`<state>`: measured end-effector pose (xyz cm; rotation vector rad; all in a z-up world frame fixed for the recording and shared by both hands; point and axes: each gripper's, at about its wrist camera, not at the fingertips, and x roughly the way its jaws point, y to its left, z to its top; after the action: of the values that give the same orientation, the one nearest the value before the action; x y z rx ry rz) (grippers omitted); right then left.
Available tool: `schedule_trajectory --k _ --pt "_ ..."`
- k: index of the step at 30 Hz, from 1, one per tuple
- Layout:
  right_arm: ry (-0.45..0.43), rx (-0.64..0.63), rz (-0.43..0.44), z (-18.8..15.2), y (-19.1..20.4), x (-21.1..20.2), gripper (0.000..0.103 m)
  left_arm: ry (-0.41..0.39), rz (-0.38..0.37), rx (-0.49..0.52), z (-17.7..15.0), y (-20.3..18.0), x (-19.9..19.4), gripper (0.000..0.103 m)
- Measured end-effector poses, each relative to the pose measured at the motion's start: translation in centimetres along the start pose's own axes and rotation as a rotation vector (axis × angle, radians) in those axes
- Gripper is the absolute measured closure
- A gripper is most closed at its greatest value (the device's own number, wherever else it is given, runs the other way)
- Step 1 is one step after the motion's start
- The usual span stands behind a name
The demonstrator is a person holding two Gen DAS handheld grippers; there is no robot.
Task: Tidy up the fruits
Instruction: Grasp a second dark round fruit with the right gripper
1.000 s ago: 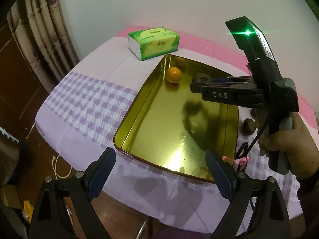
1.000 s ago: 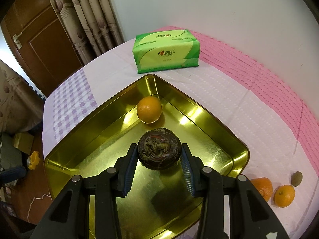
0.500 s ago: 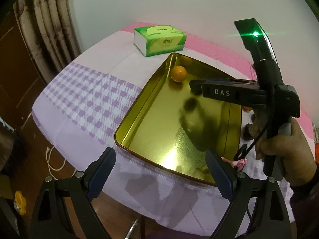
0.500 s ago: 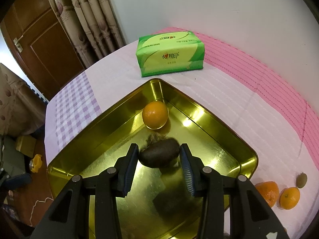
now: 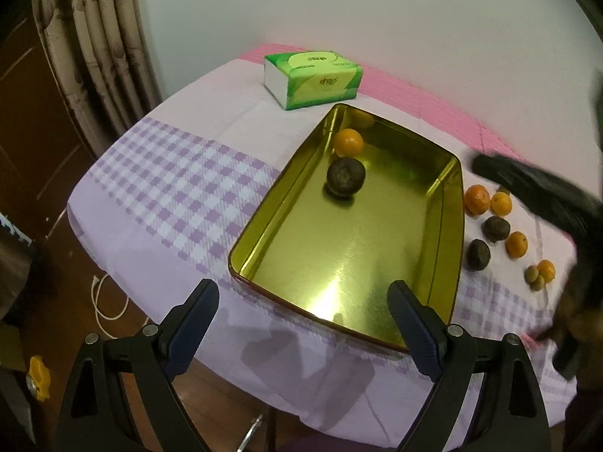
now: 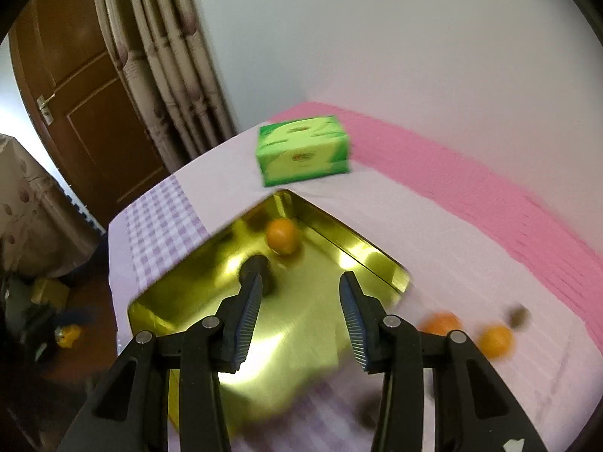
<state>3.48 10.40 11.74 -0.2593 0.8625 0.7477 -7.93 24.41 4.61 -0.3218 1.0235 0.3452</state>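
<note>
Left wrist view: the left gripper [image 5: 303,307] hangs over the near edge of the bench [image 5: 181,188], jaws wide apart and empty. In the gold tray [image 5: 458,203], a dark fruit [image 5: 345,177] lies just beside an orange [image 5: 349,142] near the tray's far corner. More oranges [image 5: 476,199] and dark fruits [image 5: 496,228] lie on the cloth beyond the tray's right edge.

Right wrist view, blurred: the right gripper [image 6: 299,314] has jaws spread, holding nothing, above the tray [image 6: 369,252]. The dark fruit [image 6: 258,265] sits beside the orange [image 6: 282,235]; a tissue pack [image 6: 303,154] stands past the tray's far corner.

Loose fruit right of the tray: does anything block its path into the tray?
Only the tray's right wall stands between the loose fruit and the tray floor. The floor nearby looks bare; the right gripper is open.
</note>
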Motion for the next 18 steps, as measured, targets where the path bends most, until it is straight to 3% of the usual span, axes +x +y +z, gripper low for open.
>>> schedule_trajectory --k 4,9,13,18 --pt "0.026 0.089 -0.055 -4.7 -3.5 -3.1 0.058 -0.026 0.007 0.038 -0.4 -0.9 -0.6 0.013" --pt "0.083 0.148 -0.069 -9.3 -4.9 -3.5 0.057 -0.043 0.026 0.108 -0.8 -2.5 -0.9 0.013" --pt "0.08 0.174 -0.041 -10.0 -4.6 -2.5 0.057 -0.039 0.013 0.114 -0.9 -2.8 -0.8 0.013" --pt "0.078 0.196 -0.024 -9.3 -4.6 -0.4 0.057 -0.093 0.007 0.083 -0.8 -2.4 -1.3 0.013"
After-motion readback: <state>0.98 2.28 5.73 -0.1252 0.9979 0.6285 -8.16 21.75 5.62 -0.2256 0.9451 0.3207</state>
